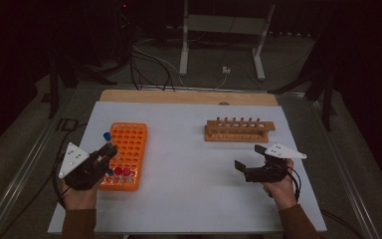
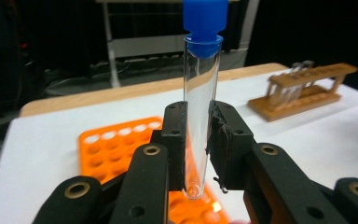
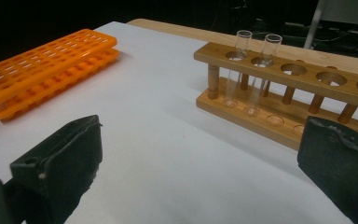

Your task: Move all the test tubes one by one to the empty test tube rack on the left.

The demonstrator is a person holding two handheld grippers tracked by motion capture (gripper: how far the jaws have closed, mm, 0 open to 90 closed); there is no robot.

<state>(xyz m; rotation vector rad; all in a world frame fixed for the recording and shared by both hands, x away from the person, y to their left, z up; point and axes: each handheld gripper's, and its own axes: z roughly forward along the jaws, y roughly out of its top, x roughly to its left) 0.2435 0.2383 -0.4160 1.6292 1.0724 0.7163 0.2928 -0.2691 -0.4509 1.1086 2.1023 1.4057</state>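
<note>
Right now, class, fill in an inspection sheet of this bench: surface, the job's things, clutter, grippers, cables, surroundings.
Surface: white sheet over a wooden table.
Job's things: blue-capped tube; orange rack with more capped tubes; wooden rack with two uncapped glass tubes at one end.
Clutter: nothing seen.
Grippers: left gripper shut on the blue-capped tube, above the orange rack; right gripper open, empty.
Cables: one trailing from each gripper; more on the floor behind.
Surroundings: dark room, white stand.
</note>
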